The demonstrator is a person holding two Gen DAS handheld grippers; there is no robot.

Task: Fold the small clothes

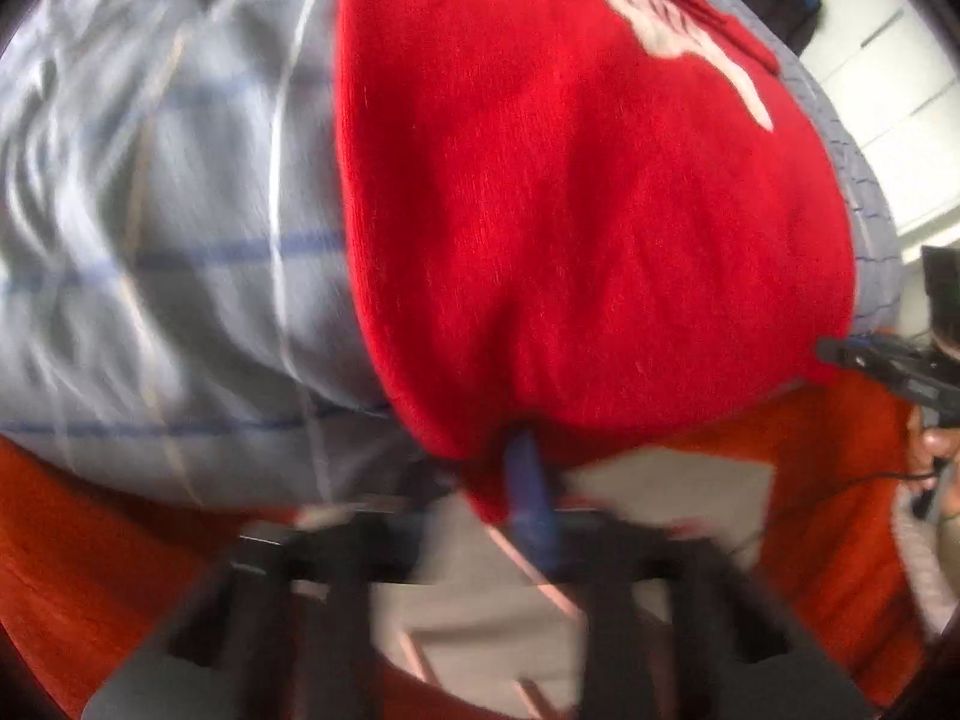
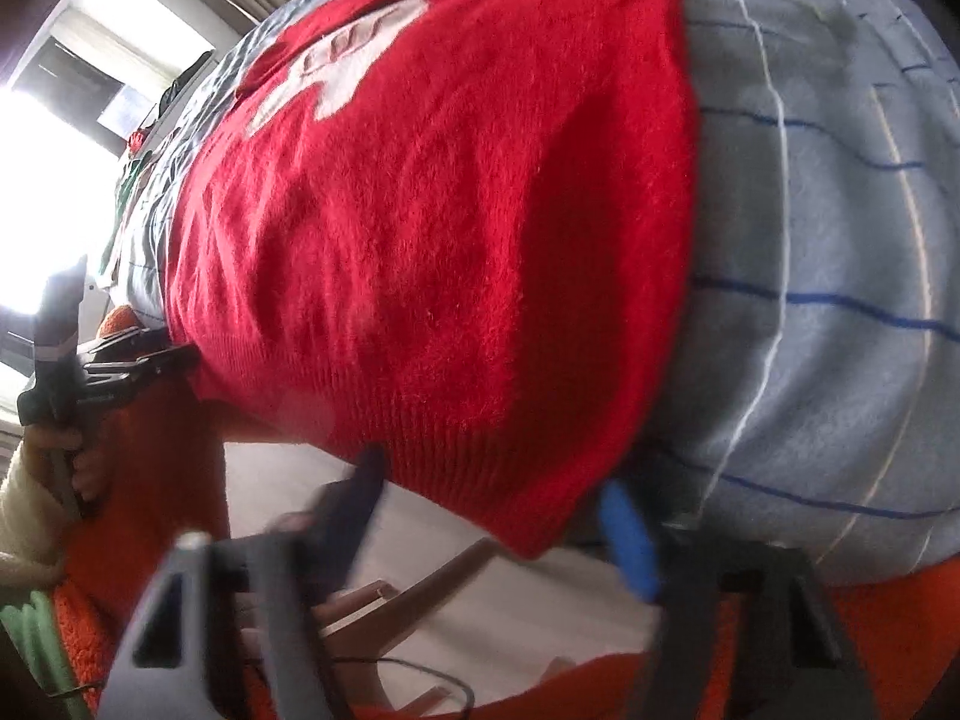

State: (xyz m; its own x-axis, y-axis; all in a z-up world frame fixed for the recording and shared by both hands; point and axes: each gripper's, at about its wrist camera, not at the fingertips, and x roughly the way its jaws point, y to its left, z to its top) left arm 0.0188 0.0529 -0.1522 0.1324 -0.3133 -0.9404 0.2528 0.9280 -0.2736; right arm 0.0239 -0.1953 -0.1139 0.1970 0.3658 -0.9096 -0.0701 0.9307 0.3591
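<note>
A red knitted sweater (image 1: pixel 576 228) with a white print lies flat on a grey-blue checked sheet (image 1: pixel 168 252). My left gripper (image 1: pixel 528 480) is shut on the sweater's near hem, and its blue pad (image 1: pixel 531 498) presses into the red knit. In the right wrist view the sweater (image 2: pixel 432 252) fills the middle. My right gripper (image 2: pixel 492 510) points down at its ribbed hem corner. Its dark finger (image 2: pixel 354 492) and blue finger (image 2: pixel 627 534) stand apart with the hem between them, not pressed. Each gripper shows in the other's view, the right gripper (image 1: pixel 864 357) and the left gripper (image 2: pixel 144 366).
An orange fleece cover (image 1: pixel 90 570) hangs below the sheet's edge. Pale floor (image 2: pixel 540 630) and wooden slats (image 2: pixel 420 594) lie beneath. A person's hand (image 2: pixel 54 450) in a cream sleeve holds the left gripper. A bright window (image 2: pixel 48 180) is at left, white cabinets (image 1: pixel 888 90) at right.
</note>
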